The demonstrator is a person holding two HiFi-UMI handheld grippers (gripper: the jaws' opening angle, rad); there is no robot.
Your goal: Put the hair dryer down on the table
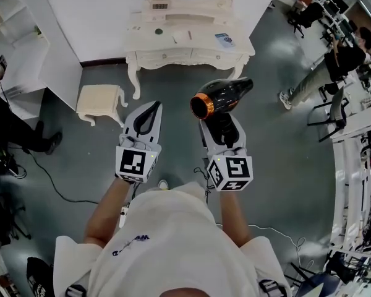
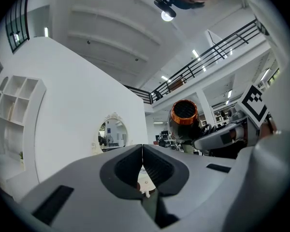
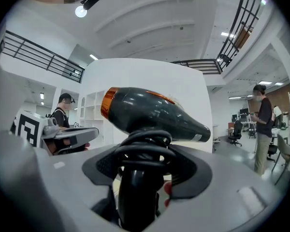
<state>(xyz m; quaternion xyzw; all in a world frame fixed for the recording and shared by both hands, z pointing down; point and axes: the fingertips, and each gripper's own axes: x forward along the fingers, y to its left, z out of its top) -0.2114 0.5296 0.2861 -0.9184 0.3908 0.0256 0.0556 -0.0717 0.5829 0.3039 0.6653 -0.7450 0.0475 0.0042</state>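
Table ahead, white and ornate, is well apart from the hair dryer, which the right gripper clamps by its cord-wrapped handle; carry it level, lower onto a bare patch, then release. Left gripper, jaws together and empty, should keep clear.

Your shirt is white, short-sleeved, with a small dark print. Your left gripper and right gripper have grey shells and black-and-white marker cubes.
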